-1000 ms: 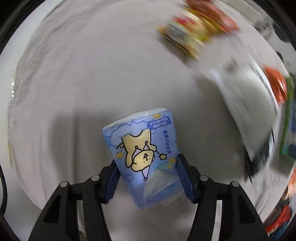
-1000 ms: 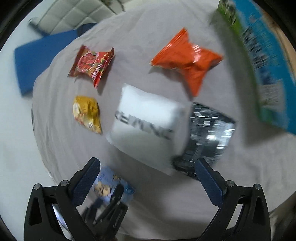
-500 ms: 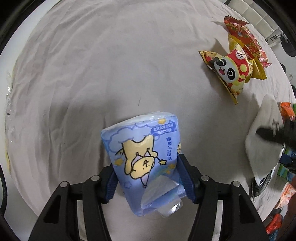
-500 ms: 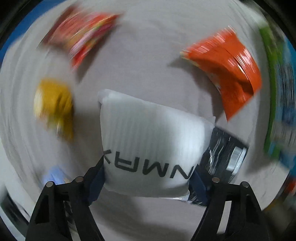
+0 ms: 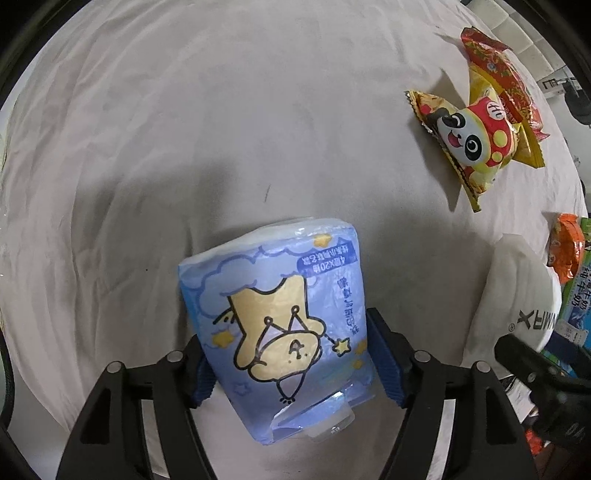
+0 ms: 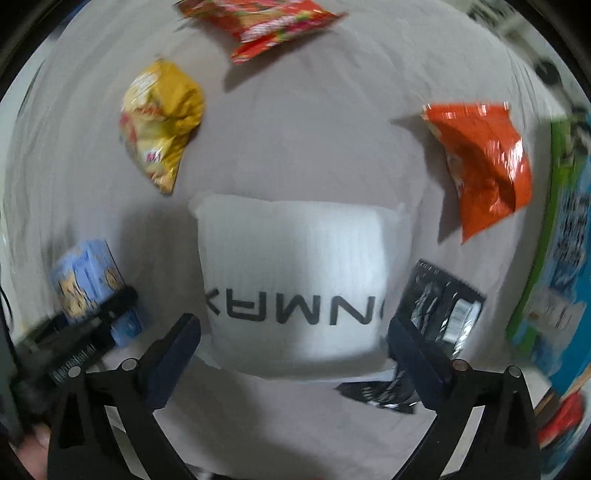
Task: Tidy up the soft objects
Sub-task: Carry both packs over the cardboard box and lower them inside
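My left gripper (image 5: 291,363) is shut on a blue tissue pack (image 5: 280,325) with a yellow cartoon dog, held over the grey cloth. The pack also shows in the right wrist view (image 6: 88,280), at the left. My right gripper (image 6: 293,350) is open, its fingers standing on either side of a white pillow pack (image 6: 299,284) printed with black letters; the fingers are a little apart from its sides. The white pack also shows in the left wrist view (image 5: 513,306), at the right, with the right gripper's black finger in front of it.
On the grey cloth lie a yellow panda snack bag (image 5: 472,144) (image 6: 162,122), a red snack bag (image 5: 502,70) (image 6: 266,26), an orange bag (image 6: 484,162) and a black foil pack (image 6: 436,314). A green and blue carton (image 6: 561,251) stands at the right.
My right gripper has moved in on the white pack, which now sits between its open fingers. My left gripper keeps hold of the tissue pack and has shifted slightly.
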`<state>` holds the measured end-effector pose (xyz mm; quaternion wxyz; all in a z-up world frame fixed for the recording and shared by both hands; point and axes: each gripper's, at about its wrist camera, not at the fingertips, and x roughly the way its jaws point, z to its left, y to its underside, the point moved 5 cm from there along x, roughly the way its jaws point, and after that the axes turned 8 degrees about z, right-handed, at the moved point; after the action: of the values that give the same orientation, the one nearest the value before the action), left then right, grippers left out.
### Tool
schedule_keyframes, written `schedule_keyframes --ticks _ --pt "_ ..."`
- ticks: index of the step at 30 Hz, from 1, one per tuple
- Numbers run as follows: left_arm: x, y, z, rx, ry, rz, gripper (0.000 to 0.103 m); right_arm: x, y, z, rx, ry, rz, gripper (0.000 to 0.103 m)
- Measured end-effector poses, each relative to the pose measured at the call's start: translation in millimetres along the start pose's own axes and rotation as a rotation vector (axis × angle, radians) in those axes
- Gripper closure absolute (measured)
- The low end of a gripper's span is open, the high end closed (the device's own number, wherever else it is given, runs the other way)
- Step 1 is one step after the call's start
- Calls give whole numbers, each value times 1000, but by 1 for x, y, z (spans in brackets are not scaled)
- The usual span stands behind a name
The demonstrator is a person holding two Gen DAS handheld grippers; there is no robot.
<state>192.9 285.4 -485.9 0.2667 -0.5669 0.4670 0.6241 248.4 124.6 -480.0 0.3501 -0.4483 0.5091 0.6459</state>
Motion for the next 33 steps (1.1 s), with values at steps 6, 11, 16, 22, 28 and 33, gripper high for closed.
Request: schedule_keyframes --ticks 6,11,16,22,28,33 --pt "0 1 -18 38 -46 -19 57 0 -3 -2 97 -5 -2 11" --pt "-5 9 -27 62 -66 -44 64 -8 4 7 60 27 -34 24" --pt "-19 18 -39 82 -81 -97 67 -27 5 22 27 46 -62 31" --pt "-50 38 -50 107 -60 -164 67 -61 58 24 -16 22 -105 32" --pt "-82 58 -63 151 -28 -221 67 -113 102 33 -49 -26 -160 33" --pt "-125 69 -71 206 0 -272 67 -161 139 15 -56 -77 -224 33"
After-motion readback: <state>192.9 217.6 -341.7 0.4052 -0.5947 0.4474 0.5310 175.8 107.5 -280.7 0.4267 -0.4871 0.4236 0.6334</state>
